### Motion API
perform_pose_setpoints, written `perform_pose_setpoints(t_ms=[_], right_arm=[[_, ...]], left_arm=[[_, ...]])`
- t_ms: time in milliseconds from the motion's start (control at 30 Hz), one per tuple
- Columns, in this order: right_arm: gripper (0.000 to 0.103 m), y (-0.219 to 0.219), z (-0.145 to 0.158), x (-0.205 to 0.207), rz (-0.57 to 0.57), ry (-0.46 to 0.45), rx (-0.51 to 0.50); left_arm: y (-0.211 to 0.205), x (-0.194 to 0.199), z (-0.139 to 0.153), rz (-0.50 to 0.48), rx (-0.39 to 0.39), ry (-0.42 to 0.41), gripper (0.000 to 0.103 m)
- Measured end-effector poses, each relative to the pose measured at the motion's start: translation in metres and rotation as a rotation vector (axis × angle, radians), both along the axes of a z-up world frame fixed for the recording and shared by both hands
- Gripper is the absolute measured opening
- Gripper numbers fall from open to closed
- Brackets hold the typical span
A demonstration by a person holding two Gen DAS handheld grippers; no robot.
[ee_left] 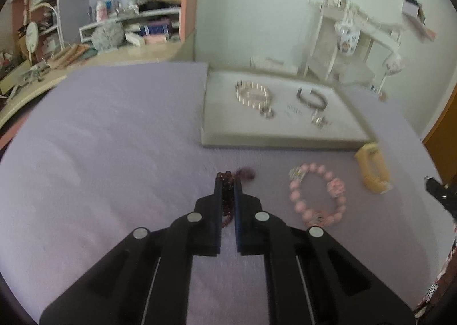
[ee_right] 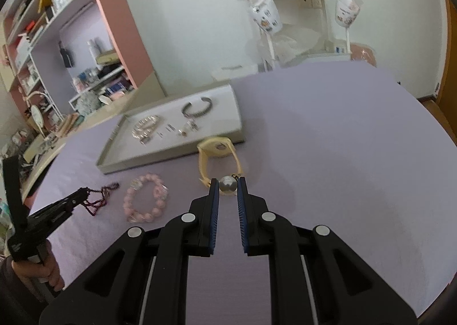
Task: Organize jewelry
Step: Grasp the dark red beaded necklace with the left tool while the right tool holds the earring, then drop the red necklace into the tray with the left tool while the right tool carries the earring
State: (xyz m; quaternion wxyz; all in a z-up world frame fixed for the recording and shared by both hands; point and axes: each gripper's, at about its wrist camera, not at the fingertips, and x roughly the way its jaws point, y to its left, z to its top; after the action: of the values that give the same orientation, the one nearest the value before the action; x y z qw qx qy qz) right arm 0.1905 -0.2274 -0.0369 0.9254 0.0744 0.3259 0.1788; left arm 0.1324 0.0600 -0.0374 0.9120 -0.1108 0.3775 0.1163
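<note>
My left gripper (ee_left: 228, 182) is shut on a dark red beaded bracelet (ee_left: 227, 199); its beads show between the pads and dangle below. From the right wrist view the same left gripper (ee_right: 82, 191) holds the dark red bracelet (ee_right: 98, 201) just above the purple cloth. My right gripper (ee_right: 228, 183) is shut on a round pearl earring (ee_right: 228, 184). A pink beaded bracelet (ee_left: 317, 193) (ee_right: 145, 201) lies on the cloth. A cream watch (ee_left: 372, 168) (ee_right: 218, 153) lies beside the grey jewelry tray (ee_left: 228, 136) (ee_right: 171, 158), which holds silver bracelets and small pieces.
The purple cloth (ee_right: 328, 168) covers the table. A white rack (ee_right: 302, 19) with hanging mugs stands behind the tray. Cluttered pink shelves (ee_right: 85, 54) fill the left. A hand (ee_right: 42, 270) grips the left tool's handle.
</note>
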Motion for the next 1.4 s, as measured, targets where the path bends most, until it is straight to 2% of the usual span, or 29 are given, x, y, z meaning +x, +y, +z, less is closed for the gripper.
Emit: perform_pose_setpoints(t_ms=[267,500,1033,1400], right_arm=[[0.013,0.014,0.026,-0.014,0.054,-0.079,0.03],[0.014,0.023,0.039,-0.022,0.087,-0.118,0.04],[0.013,0.032,0.05,-0.023,0.104,-0.153,0.04],[0.013,0.043,0.07,0.015,0.092,-0.19,0.026]], left_arm=[[-0.004,-0.03,0.074,-0.015,0.038,-0.142,0.007],[-0.011,-0.04,0.108,-0.028,0.037,-0.207,0.007],[-0.023,-0.035,0.125,-0.085,0.021,-0.246,0.007],[-0.026,0.021,0.142,-0.151,0.006,-0.274,0.007]])
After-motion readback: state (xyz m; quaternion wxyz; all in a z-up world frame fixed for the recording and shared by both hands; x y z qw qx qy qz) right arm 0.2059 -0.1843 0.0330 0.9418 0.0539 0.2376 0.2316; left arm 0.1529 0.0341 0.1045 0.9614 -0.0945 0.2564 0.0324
